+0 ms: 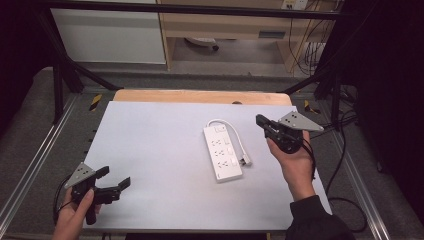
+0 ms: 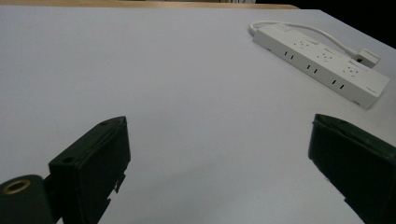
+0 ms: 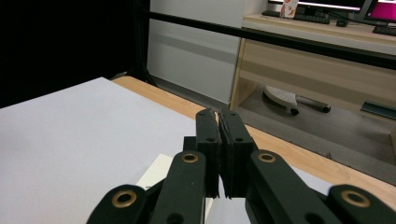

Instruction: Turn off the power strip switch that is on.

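Plastic of the white power strip (image 1: 222,153) – just right of the mat's centre, at nine o'clock from our empty, pressed-together right gripper (image 1: 260,120) – we judge light, rigid, slick, best pinched across its long sides, left gripper (image 1: 116,177) spread wide.

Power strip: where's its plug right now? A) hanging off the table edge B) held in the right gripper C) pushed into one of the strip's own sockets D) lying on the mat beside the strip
D: the plug lies flat on the mat beside the power strip, its short cord looping round from the far end; the right gripper has shut, empty fingers.
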Demonstrator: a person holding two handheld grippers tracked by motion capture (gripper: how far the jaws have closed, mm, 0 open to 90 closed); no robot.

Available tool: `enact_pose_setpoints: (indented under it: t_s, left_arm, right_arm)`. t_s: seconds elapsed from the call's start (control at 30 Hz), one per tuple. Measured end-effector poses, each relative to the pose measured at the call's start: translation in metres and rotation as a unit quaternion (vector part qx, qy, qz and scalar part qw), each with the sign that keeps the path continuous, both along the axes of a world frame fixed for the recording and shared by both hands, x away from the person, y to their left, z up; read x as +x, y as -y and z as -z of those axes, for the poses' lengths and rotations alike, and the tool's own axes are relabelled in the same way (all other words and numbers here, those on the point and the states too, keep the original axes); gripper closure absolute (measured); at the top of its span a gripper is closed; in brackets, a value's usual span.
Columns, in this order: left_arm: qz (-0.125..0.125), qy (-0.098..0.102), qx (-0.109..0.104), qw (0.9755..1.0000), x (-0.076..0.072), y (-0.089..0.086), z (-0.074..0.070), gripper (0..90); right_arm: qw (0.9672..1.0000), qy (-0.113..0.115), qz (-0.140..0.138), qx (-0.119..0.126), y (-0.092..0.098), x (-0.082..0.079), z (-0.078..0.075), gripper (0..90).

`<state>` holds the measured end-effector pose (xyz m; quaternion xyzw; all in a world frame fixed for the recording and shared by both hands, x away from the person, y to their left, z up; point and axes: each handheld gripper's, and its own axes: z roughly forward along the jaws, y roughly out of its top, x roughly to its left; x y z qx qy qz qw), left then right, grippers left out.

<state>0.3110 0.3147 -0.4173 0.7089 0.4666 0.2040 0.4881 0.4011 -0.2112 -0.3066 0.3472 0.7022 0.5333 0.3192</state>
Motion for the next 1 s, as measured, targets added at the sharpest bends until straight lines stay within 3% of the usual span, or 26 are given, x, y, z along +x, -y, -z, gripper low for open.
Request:
enact_pose_setpoints:
  t_s: [0.27, 0.67, 1.0]
  left_arm:
    - [0.001, -0.002, -0.003, 1.0000, 0.000, 0.000, 0.000, 5.5]
    - [-0.003, -0.002, -0.001, 1.0000, 0.000, -0.001, 0.000, 5.5]
    - [-0.002, -0.001, 0.000, 1.0000, 0.000, -0.001, 0.000, 5.5]
  right_arm:
    - [1.0000, -0.004, 0.002, 0.005, -0.004, 0.012, 0.000, 90.0]
    - [0.9999, -0.012, -0.003, -0.007, -0.010, 0.027, 0.005, 90.0]
    - [0.9994, -0.032, 0.001, -0.010, -0.017, 0.041, 0.014, 90.0]
